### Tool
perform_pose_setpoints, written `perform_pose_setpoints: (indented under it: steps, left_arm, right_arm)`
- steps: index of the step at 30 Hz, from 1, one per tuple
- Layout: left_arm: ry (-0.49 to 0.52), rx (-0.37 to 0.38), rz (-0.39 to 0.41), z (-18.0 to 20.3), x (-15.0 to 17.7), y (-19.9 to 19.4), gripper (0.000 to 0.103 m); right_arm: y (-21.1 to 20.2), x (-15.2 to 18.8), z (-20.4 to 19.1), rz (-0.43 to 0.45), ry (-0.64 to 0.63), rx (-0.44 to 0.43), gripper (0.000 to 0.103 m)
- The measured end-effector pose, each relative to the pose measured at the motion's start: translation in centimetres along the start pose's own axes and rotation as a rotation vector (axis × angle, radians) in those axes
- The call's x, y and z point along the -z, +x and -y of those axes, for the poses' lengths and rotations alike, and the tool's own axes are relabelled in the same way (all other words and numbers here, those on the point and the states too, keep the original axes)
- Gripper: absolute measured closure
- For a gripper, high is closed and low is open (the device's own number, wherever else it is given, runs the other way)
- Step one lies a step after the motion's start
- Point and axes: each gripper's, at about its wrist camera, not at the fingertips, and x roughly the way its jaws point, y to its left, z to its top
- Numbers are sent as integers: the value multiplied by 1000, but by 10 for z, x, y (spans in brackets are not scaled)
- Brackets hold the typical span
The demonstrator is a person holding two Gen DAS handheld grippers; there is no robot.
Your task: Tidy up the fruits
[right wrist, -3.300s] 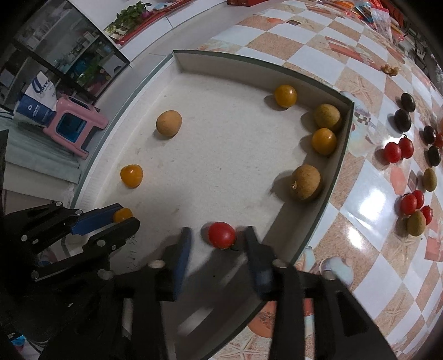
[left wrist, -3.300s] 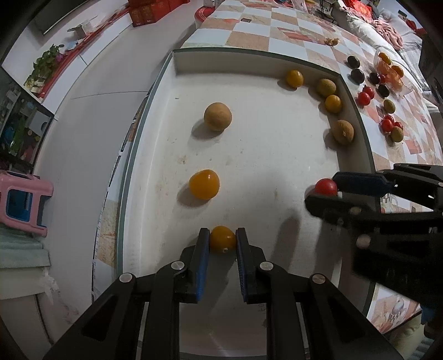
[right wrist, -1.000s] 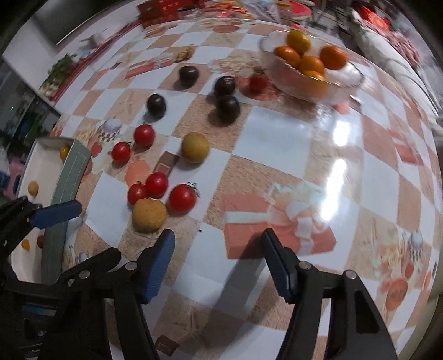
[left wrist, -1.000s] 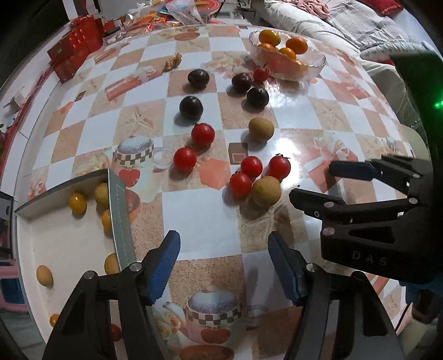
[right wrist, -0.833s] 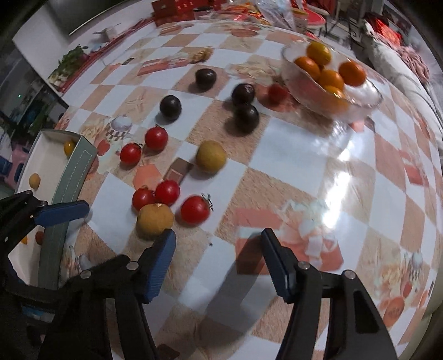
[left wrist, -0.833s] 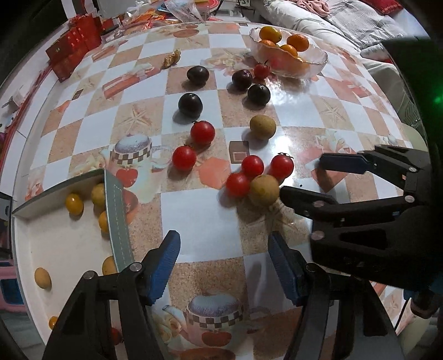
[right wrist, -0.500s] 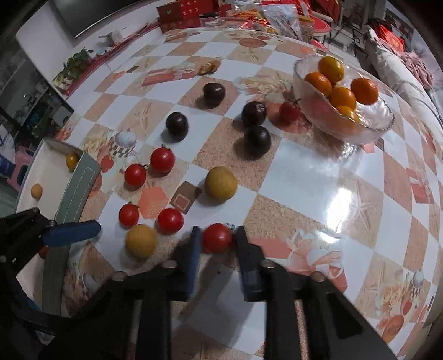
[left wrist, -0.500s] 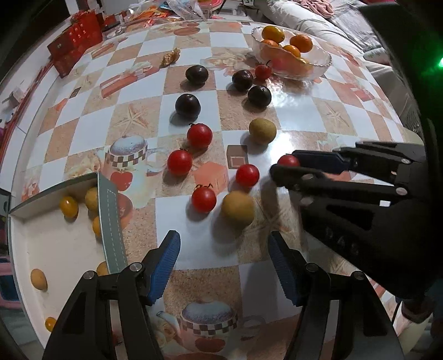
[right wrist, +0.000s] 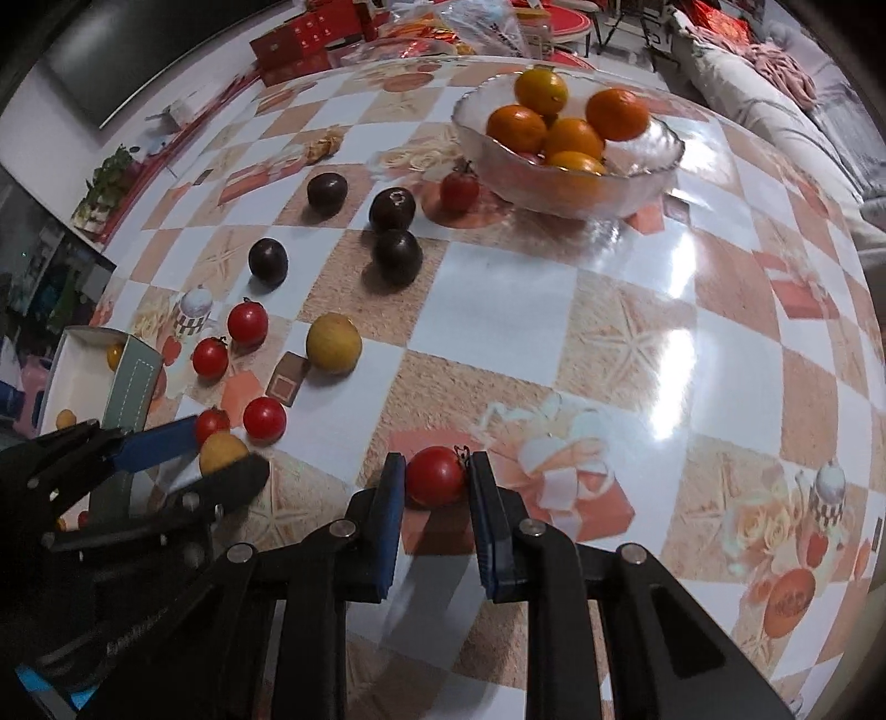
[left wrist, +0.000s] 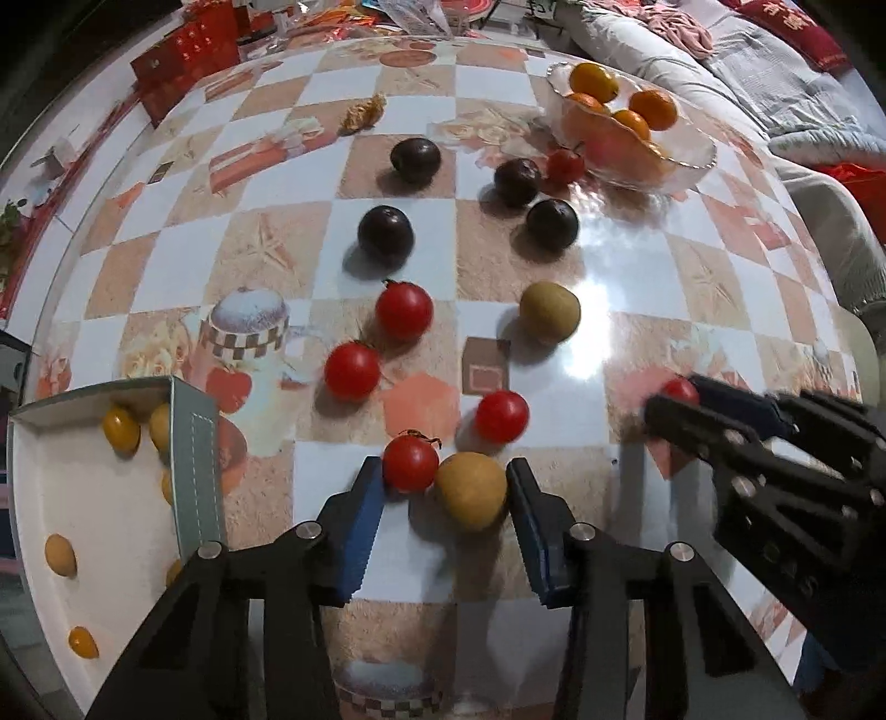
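My right gripper (right wrist: pixel 434 479) is shut on a red cherry tomato (right wrist: pixel 436 475); it also shows in the left wrist view (left wrist: pixel 680 390). My left gripper (left wrist: pixel 446 487) is open, its jaws either side of a tan round fruit (left wrist: pixel 470 490) and a red tomato (left wrist: pixel 410 463) on the table. More red tomatoes (left wrist: pixel 404 310), a second tan fruit (left wrist: pixel 550 311) and several dark plums (left wrist: pixel 386 230) lie beyond. A white tray (left wrist: pixel 111 531) with small orange and tan fruits sits at the left.
A glass bowl (right wrist: pixel 637 191) of oranges (right wrist: pixel 616 113) stands at the far right of the checkered table. A red tomato (right wrist: pixel 459 190) lies beside the bowl. Red boxes (left wrist: pixel 188 50) and clutter line the far edge. A small brown card (left wrist: pixel 484 374) lies flat among the fruit.
Both grippers left the tray for the loose fruit on the table. My right gripper closed on a red tomato. My left gripper moved forward around the tan fruit and a tomato.
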Motion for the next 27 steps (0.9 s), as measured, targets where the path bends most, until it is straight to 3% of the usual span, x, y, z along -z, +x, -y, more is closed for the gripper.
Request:
perform_pose_setpoints:
  steps: [2,3,4,12,20,22,23,24,27]
  left_arm:
    - [-7,3,3,-1,0,-1,65]
    - [-5,6,2,-1,1,-1,85]
    - [0,4,-3,-2,2,-1,90]
    - [19,35,-11,-9,17,-8,91]
    - [18,43,-9,-9,10,-7,90]
    - [25,53,-13,-5,6,-6,78]
    - [26,58,-8,-2,4,-7,43]
    - [22,51,14,-1,3,-9,19]
    - [45,51,80,9,-1,-18,18]
  right_arm:
    - [-3,3,3,0,9,-5,78]
    - [-5,5,4,2,16,-10,78]
    - [-6,6,5,4,21,-13,78]
    - [-16,18,10,3,79,-48,78]
    - [-18,28,10,-15,95,-50,78]
    - [-20,30,11,-14,99,-52,78]
    - [-20,31,12,-12,100,-52,78]
    - [-22,31,13,-10,102,-51,78]
    - [-25,33,17,-5,112,-48,78]
